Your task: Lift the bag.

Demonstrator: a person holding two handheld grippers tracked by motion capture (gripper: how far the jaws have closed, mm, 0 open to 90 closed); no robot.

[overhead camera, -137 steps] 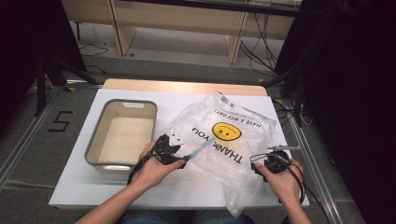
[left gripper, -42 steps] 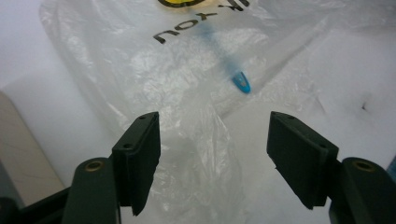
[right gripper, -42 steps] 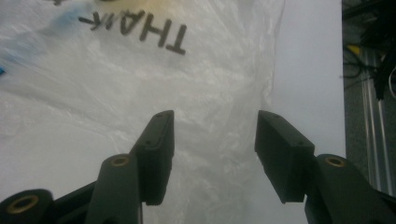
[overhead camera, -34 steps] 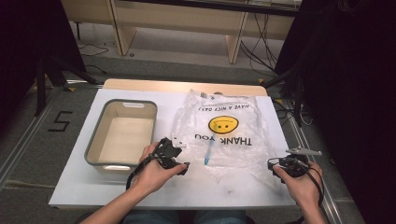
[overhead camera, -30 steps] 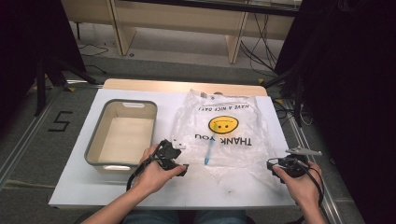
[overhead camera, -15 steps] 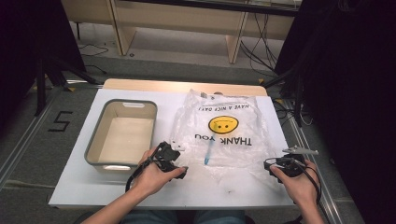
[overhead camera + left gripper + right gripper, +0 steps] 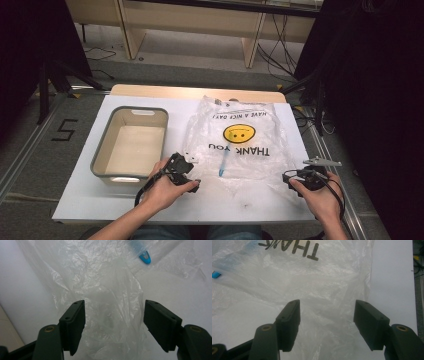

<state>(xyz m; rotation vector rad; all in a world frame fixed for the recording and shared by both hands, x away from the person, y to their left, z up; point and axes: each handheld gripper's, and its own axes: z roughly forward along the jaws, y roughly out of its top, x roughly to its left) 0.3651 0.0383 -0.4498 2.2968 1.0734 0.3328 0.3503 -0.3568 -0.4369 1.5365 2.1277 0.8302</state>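
The clear plastic bag (image 7: pixel 240 142) lay flat on the white table (image 7: pixel 80 195), its printed face upside down to the person, its open bottom edge nearest the two tongs. Inside it, a thin blue stick (image 7: pixel 223 162) lay with its long axis running away from the person, its near tip just ahead of the left tongs (image 7: pixel 184 169) and a little toward the bag's middle. In the left gripper view that blue tip (image 7: pixel 145 257) sat far ahead and to the right of the gap between the jaws.

The left tongs stood spread, with crumpled film of the bag (image 7: pixel 110 315) lying between the jaws but not pinched. The right tongs (image 7: pixel 300 179), at the bag's near right corner, had just been opening and were spread too; the film (image 7: pixel 327 312) passed between the jaws without either pad pressing on it.

Both tongs sat at the bag's near edge, one at each corner, so the bag stretched away from them across the table. The left one was clearly closer to the stick, and also to the grey bin (image 7: pixel 131 142), which stood just beyond the left hand (image 7: pixel 165 192), beside the bag. Judging by this, the next move probably turned on each tong closing on its own corner of film.
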